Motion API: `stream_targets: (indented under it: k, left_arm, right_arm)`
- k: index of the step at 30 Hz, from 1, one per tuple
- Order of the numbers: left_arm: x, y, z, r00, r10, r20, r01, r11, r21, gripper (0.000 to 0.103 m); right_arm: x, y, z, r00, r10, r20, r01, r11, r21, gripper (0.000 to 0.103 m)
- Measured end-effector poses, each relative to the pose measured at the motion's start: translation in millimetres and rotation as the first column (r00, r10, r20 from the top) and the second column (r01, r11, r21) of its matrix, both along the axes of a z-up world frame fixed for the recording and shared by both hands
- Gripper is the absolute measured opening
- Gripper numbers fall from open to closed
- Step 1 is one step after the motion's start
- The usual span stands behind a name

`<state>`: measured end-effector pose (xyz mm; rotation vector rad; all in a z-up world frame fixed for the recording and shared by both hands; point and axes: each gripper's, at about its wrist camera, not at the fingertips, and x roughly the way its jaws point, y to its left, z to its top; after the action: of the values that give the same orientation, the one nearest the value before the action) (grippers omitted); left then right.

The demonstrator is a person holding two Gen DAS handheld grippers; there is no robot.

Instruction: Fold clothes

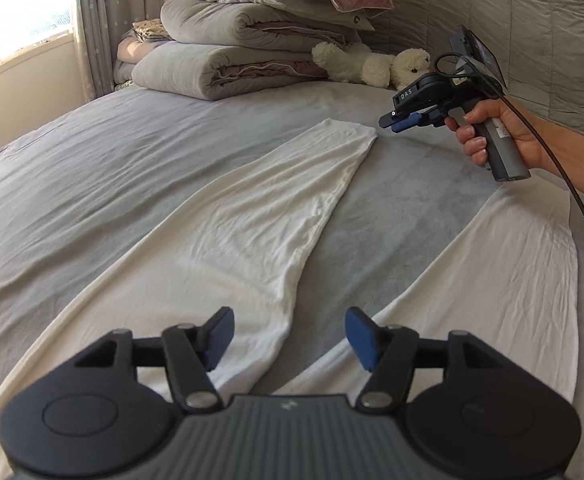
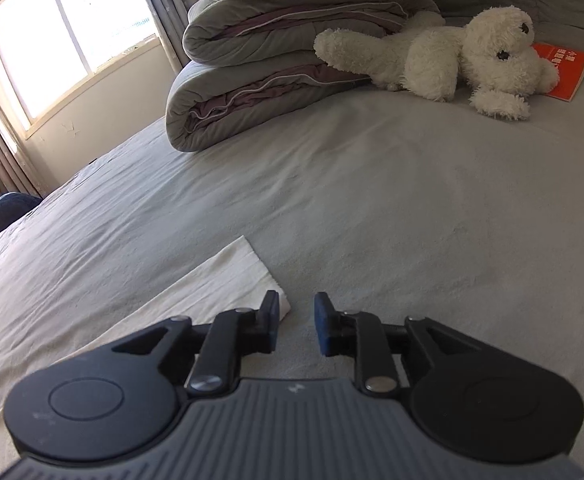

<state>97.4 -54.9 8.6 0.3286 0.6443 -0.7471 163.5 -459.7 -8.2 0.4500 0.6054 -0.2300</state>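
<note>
The white garment (image 1: 227, 216) is laid flat on the grey bed sheet (image 1: 91, 168), its two long legs or sleeves spread in a V. One limb is stretched along a diagonal from near the left gripper (image 1: 289, 338) up toward the far right, ending in a straight hem close to the right gripper (image 1: 392, 124). The other limb (image 1: 512, 280) runs off toward the near right edge of the bed. The fabric is pale cream, thin and finely creased, with no folds made in it.

The jaws of the left gripper are spread wide above the crotch of the V; nothing is held between them. The right gripper, held by a hand (image 1: 504, 136), is seen in its own wrist view (image 2: 296, 322) with jaws parted by a moderate gap and empty; its left pad (image 2: 271, 316) is poised over the corner of the hem (image 2: 227, 280), though contact cannot be judged.

At the head of the bed, stacked folded quilts (image 2: 259, 92), a white plush toy (image 2: 452, 60) and a red book (image 2: 568, 72) are seen.
</note>
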Motion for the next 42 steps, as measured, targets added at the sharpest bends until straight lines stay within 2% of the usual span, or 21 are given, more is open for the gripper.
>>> stream_targets:
  k: [1, 8, 14, 18, 22, 26, 29, 31, 34, 35, 37, 38, 40, 41, 42]
  left_arm:
    - [-5, 4, 3, 1.0, 0.025, 0.006, -0.025, 1.0, 0.005, 0.065]
    - [-57, 60, 41, 0.979, 0.201, 0.031, -0.2, 0.979, -0.027, 0.071]
    - [-106, 100, 64, 0.928, 0.371, 0.028, -0.37, 0.928, -0.029, 0.075]
    - [-132, 128, 59, 0.873, 0.488, -0.018, -0.488, 0.872, -0.04, 0.075]
    - [-152, 158, 44, 0.797, 0.599, -0.08, -0.604, 0.795, -0.059, 0.075]
    - [-173, 186, 28, 0.708, 0.693, -0.137, -0.705, 0.703, -0.092, 0.075]
    - [-192, 204, 15, 0.643, 0.746, -0.17, -0.765, 0.633, -0.115, 0.075]
    - [-202, 211, 5, 0.601, 0.78, -0.177, -0.799, 0.588, -0.122, 0.071]
    - [-211, 219, -7, 0.576, 0.794, -0.195, -0.818, 0.554, -0.158, 0.062]
    - [-213, 222, -10, 0.569, 0.797, -0.205, -0.822, 0.54, -0.18, 0.06]
    - [-213, 227, -14, 0.558, 0.797, -0.232, -0.828, 0.513, -0.228, 0.056]
    - [-212, 230, -16, 0.549, 0.798, -0.249, -0.832, 0.494, -0.254, 0.056]
    - [-211, 236, -19, 0.533, 0.797, -0.283, -0.838, 0.453, -0.305, 0.05]
    - [-210, 236, -20, 0.526, 0.802, -0.283, -0.842, 0.443, -0.309, 0.047]
    - [-210, 236, -20, 0.518, 0.809, -0.279, -0.846, 0.435, -0.309, 0.041]
  right_arm:
    - [-5, 4, 6, 1.0, 0.004, 0.003, -0.004, 1.0, -0.005, 0.041]
    - [-49, 38, 53, 0.997, 0.058, 0.041, -0.058, 0.998, -0.01, 0.047]
    - [-91, 72, 76, 0.992, 0.114, 0.052, -0.116, 0.993, 0.037, 0.051]
    - [-118, 100, 82, 0.985, 0.169, 0.043, -0.171, 0.984, 0.049, 0.051]
    - [-143, 132, 79, 0.969, 0.246, 0.034, -0.247, 0.968, 0.034, 0.052]
    - [-167, 163, 71, 0.946, 0.323, 0.03, -0.323, 0.946, -0.006, 0.053]
    - [-181, 188, 62, 0.916, 0.401, 0.016, -0.4, 0.915, -0.045, 0.054]
    - [-193, 207, 58, 0.886, 0.465, 0.004, -0.463, 0.883, -0.08, 0.054]
    - [-213, 237, 51, 0.807, 0.59, 0.002, -0.584, 0.8, -0.137, 0.054]
    - [-221, 248, 48, 0.77, 0.638, 0.004, -0.631, 0.761, -0.15, 0.054]
    - [-236, 271, 41, 0.665, 0.747, 0.0, -0.735, 0.655, -0.175, 0.054]
    - [-241, 282, 37, 0.613, 0.79, -0.009, -0.776, 0.6, -0.195, 0.054]
    - [-249, 301, 28, 0.532, 0.846, -0.04, -0.826, 0.508, -0.244, 0.054]
    - [-252, 309, 23, 0.5, 0.864, -0.058, -0.843, 0.47, -0.264, 0.054]
    - [-251, 316, 16, 0.485, 0.871, -0.077, -0.85, 0.449, -0.277, 0.054]
